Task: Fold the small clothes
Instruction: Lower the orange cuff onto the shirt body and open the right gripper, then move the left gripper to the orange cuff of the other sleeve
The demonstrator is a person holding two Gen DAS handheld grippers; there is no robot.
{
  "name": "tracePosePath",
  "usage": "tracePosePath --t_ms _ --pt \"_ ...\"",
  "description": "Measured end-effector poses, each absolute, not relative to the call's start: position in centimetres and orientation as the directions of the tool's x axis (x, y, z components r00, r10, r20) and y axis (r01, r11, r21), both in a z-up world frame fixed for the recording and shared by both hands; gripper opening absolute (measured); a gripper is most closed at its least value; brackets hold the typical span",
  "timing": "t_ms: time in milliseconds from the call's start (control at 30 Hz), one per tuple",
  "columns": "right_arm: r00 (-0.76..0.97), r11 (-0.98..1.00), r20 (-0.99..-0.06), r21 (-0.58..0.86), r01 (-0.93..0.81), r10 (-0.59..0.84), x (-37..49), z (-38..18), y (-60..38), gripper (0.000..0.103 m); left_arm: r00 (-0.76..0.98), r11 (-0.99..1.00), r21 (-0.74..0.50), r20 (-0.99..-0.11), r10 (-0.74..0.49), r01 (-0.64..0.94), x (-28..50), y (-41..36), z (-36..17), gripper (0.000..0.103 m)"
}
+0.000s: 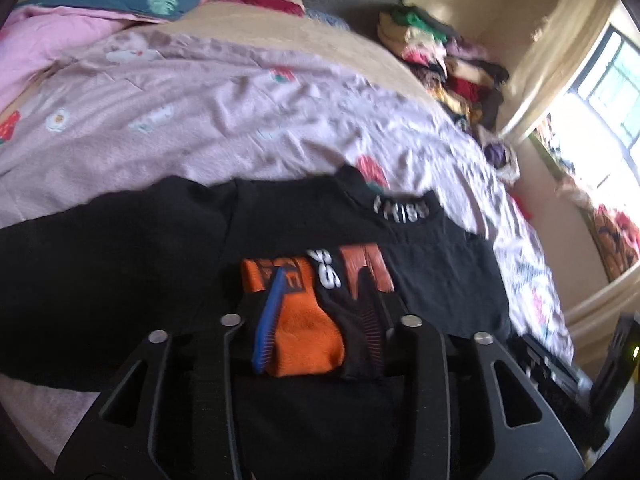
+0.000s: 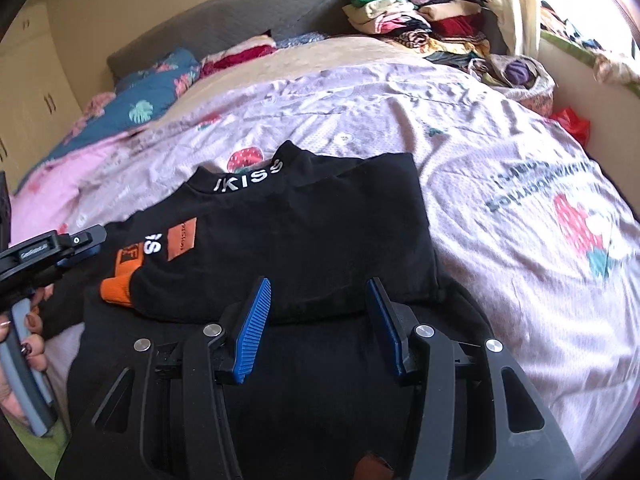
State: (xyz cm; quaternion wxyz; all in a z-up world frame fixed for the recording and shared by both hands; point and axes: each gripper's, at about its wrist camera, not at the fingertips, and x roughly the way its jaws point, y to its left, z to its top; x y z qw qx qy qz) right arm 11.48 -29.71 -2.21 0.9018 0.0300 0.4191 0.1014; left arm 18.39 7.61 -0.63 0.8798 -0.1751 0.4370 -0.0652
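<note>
Pinching ribbed orange cuff (image 1: 306,336) of black shirt (image 2: 304,232), left tool (image 1: 316,320), right tool (image 2: 318,308) spread

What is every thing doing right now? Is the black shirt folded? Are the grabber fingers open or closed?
black shirt: partly folded, lying on the bed
orange cuff: pinched between the left fingers
left gripper: shut on the cuff
right gripper: open, holding nothing, above the shirt's near edge
bedsheet: spread out, wrinkled
clothes pile: stacked at the far corner of the bed
</note>
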Motion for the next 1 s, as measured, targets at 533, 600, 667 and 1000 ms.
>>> tracePosePath --t_ms 533,600,667,1000 --pt "0.507 0.976 -0.839 0.118 -0.184 0.197 13.0 -6.0 -27.6 0.067 0.52 0.965 -0.253 -0.835 -0.18 -0.073 17.4 6.8 -4.6 0.057" --pt "0.528 0.972 -0.82 0.136 -0.193 0.22 12.2 -5.2 -27.8 0.07 0.522 0.965 -0.252 -0.835 -0.176 -0.078 17.1 6.9 -4.2 0.06" --pt "0.556 0.964 -0.79 0.167 -0.207 0.256 11.1 -4.2 -28.1 0.077 0.526 0.964 -0.254 -0.832 -0.177 -0.078 16.8 6.9 -3.8 0.064" --pt "0.631 0.958 -0.721 0.191 -0.215 0.285 7.6 -0.5 -28.8 0.097 0.561 0.974 -0.212 -0.817 -0.135 -0.075 14.9 6.8 -1.3 0.087"
